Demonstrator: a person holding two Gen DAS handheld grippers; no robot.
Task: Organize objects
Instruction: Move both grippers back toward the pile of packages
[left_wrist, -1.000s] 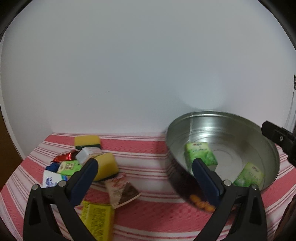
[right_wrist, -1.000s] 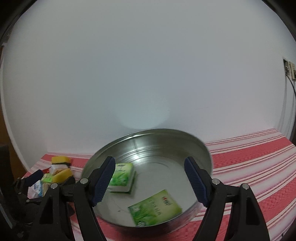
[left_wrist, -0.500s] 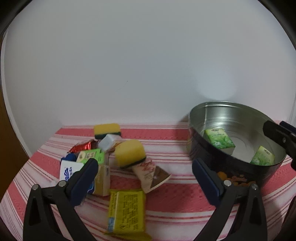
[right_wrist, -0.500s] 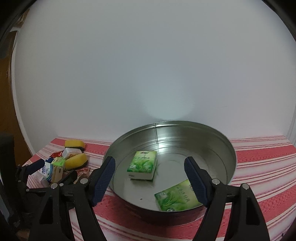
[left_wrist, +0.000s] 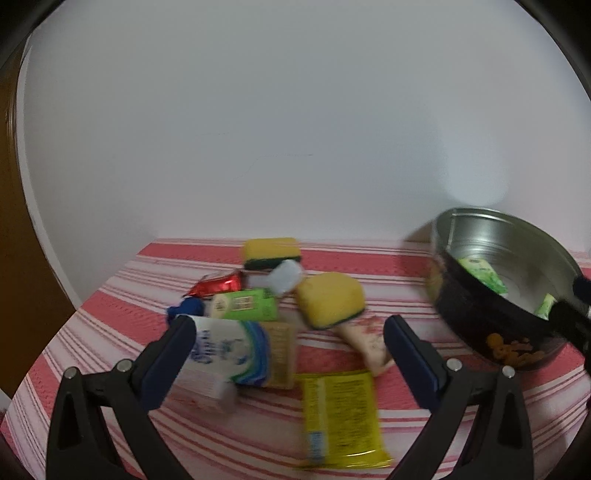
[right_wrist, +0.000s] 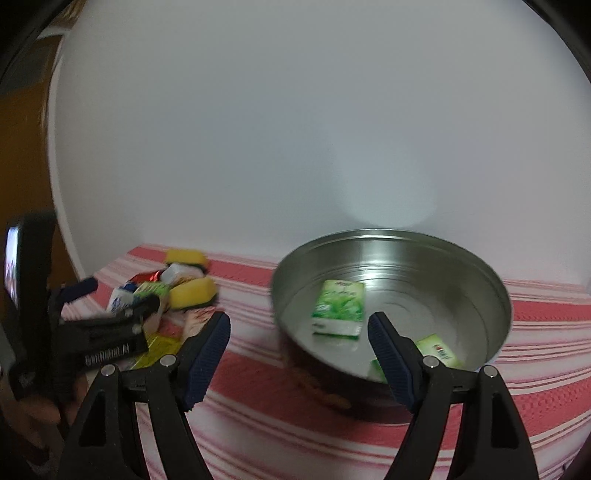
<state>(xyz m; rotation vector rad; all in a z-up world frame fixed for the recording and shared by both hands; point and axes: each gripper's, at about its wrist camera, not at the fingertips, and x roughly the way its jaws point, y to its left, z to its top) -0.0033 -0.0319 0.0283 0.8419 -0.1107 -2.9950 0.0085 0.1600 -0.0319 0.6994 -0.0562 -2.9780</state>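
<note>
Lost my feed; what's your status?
Left gripper and right gripper open, empty. Round metal tin holds two green packets. Yellow flat packet nearest left gripper, unobstructed.

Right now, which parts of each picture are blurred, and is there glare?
Left wrist view: the yellow packet and the white-blue carton are smeared by motion. Right wrist view: the metal tin is slightly soft, and a pale light patch lies on the wall.
</note>
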